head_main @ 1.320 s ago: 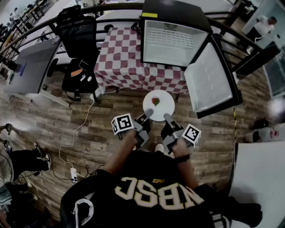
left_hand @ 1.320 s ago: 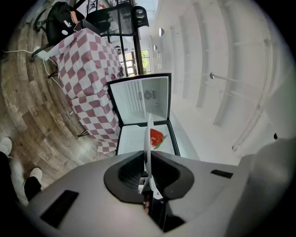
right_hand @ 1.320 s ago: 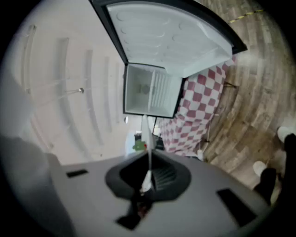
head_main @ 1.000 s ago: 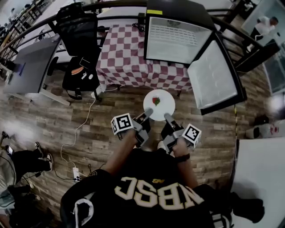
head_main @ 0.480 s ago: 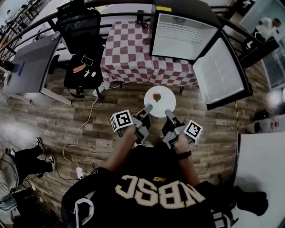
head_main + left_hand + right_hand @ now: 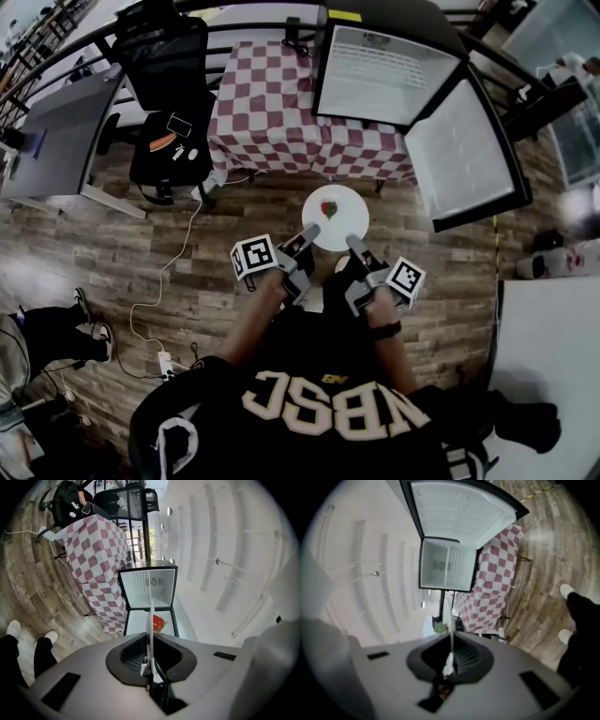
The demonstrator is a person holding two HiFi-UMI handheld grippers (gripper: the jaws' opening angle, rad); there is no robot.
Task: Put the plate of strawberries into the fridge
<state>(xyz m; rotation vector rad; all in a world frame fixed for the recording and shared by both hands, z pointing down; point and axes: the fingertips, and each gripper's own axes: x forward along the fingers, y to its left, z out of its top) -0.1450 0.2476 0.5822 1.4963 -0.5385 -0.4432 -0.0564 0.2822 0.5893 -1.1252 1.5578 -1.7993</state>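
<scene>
A white plate (image 6: 339, 222) with a red strawberry (image 6: 329, 209) on it hangs level above the wooden floor, in front of the open fridge (image 6: 386, 75). My left gripper (image 6: 307, 235) is shut on the plate's near left rim. My right gripper (image 6: 353, 244) is shut on its near right rim. In the left gripper view the plate (image 6: 151, 620) shows edge-on between the jaws of the left gripper (image 6: 150, 660), with the strawberry (image 6: 158, 623) just past them and the fridge (image 6: 149, 590) beyond. In the right gripper view the right gripper (image 6: 450, 660) pinches the plate's thin rim (image 6: 451, 637).
The fridge door (image 6: 464, 155) swings out to the right. Left of the fridge stands a table under a red-and-white checked cloth (image 6: 267, 103). A black office chair (image 6: 169, 70) and a grey desk (image 6: 56, 131) are further left. A cable (image 6: 173, 262) trails over the floor.
Both grippers keep their hold on the plate. The fridge and the table have shifted a little to the right in the head view as the person moves.
</scene>
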